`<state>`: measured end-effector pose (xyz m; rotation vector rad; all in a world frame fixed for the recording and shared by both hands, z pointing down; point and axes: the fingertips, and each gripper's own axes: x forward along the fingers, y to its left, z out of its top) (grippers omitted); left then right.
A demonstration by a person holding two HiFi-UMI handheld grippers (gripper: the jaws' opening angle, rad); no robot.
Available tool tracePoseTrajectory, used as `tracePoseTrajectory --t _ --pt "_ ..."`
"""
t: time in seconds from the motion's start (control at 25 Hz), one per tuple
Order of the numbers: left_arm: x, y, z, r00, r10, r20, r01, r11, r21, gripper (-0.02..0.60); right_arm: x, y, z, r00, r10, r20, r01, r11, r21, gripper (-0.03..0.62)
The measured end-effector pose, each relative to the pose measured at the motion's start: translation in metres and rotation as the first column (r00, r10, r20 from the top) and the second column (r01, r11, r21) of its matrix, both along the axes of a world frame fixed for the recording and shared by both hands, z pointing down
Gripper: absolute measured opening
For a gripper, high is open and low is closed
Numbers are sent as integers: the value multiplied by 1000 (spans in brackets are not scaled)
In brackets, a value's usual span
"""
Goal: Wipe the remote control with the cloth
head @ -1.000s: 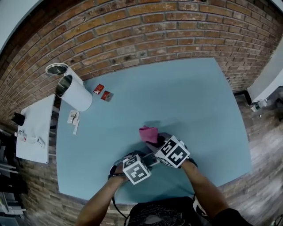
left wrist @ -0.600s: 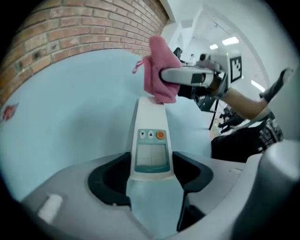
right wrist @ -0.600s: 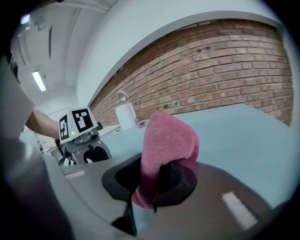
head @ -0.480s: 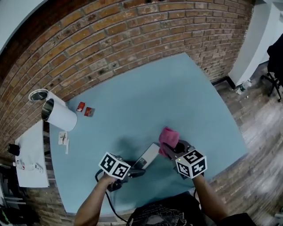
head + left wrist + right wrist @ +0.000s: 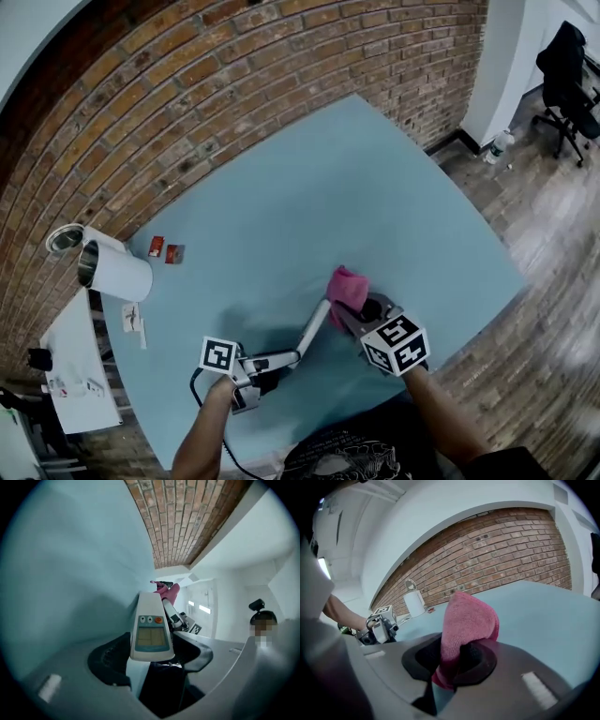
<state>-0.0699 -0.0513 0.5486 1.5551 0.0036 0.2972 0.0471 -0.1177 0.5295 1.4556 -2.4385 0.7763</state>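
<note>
- The left gripper (image 5: 152,659) has its jaws clamped on the near end of the remote (image 5: 151,625). The remote sticks out straight ahead of them with its screen and buttons facing the camera.
- The right gripper (image 5: 450,660) has its jaws closed on the pink cloth (image 5: 468,620). The cloth bulges up and forward past the jaw tips.
- In the head view, the cloth (image 5: 347,284) sits at the far tip of the remote (image 5: 312,331), beyond the left jaws. I cannot tell whether they touch.
- Both are held above the blue table (image 5: 375,187), and a white tube (image 5: 117,270) lies well off to the left.
</note>
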Motion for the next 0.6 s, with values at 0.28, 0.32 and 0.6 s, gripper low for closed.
tracePoseTrajectory --t 0.28,0.32,0.6 --pt "4 -7 1 990 -106 -90 97 990 -101 278 -4 -11 3 997 16 -79 -12 998 55 66" --pt "5 -7 1 990 -105 -91 95 990 -106 278 -5 -13 5 995 12 -95 -7 998 59 66" --pt "5 -6 0 990 -100 -99 88 989 -122 278 -15 -18 13 991 -26 -128 35 997 73 66"
